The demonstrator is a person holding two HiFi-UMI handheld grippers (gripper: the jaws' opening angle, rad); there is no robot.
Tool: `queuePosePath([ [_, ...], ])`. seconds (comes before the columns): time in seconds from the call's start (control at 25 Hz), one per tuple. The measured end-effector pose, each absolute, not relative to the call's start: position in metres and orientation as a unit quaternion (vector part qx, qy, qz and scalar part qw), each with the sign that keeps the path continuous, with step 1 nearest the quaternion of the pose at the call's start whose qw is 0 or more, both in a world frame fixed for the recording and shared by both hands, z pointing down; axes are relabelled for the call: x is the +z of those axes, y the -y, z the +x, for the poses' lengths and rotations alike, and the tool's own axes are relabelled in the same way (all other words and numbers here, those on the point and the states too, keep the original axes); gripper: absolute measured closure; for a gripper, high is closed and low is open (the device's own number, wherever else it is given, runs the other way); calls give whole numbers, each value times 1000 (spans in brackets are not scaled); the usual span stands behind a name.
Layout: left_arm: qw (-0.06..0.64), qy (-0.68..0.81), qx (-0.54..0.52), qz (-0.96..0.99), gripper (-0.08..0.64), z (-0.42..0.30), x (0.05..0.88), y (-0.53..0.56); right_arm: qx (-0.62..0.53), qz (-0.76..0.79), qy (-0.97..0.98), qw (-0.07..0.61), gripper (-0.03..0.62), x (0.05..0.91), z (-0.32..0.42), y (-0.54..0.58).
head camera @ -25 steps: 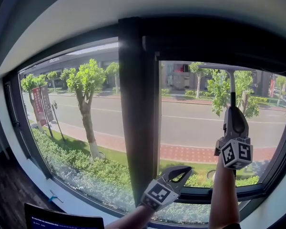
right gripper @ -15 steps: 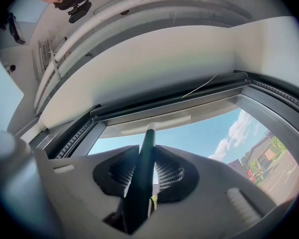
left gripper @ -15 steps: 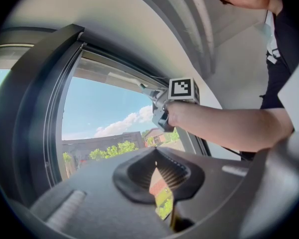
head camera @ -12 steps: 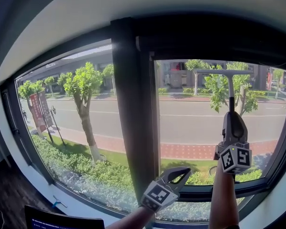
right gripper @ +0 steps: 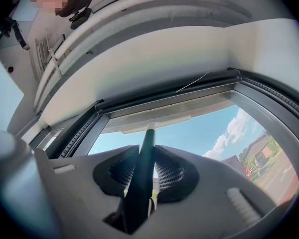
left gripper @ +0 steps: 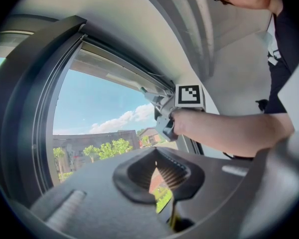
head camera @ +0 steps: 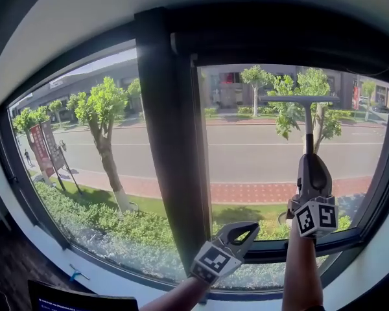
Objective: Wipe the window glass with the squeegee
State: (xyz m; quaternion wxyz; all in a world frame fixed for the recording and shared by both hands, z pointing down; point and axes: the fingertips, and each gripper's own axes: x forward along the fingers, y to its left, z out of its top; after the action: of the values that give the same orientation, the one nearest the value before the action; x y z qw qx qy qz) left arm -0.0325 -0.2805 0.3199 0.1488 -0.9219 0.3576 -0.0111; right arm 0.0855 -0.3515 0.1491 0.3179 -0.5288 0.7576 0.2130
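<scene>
My right claw (right gripper: 145, 176) is clamped on the squeegee (head camera: 307, 125). Both jaws press against the dark handle (right gripper: 139, 193), which runs up between them to the blade (right gripper: 150, 118). From the head view, the right claw (head camera: 309, 164) holds the handle upright, with the blade (head camera: 299, 99) lying level across the upper part of the right pane (head camera: 246, 161).

A second ago the blade sat right under the top of the window frame (head camera: 279, 50). Now a strip of glass shows above it, and my claw sits closer to the lower rail (head camera: 279, 251). I take that to mean the downward pull has begun and the top band of this pane is wiped. Most of the pane below the blade is still to do.

My left claw (head camera: 247, 232) has not moved. It waits low beside the dark centre post (head camera: 165, 141), and in its own view the left claw (left gripper: 159, 176) is closed to a thin slit with nothing in it.

The left pane (head camera: 84, 148) looks untouched, as far as I can judge. From here I want an even pull straight down, keeping the blade flat on the glass.
</scene>
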Motion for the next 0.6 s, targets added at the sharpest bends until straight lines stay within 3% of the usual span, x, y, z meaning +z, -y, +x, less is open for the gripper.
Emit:
queuePosePath([
  [0.6,105,-355,4,-929,557,-37,339,275,185,-540,-763,303,494,202,87,341],
])
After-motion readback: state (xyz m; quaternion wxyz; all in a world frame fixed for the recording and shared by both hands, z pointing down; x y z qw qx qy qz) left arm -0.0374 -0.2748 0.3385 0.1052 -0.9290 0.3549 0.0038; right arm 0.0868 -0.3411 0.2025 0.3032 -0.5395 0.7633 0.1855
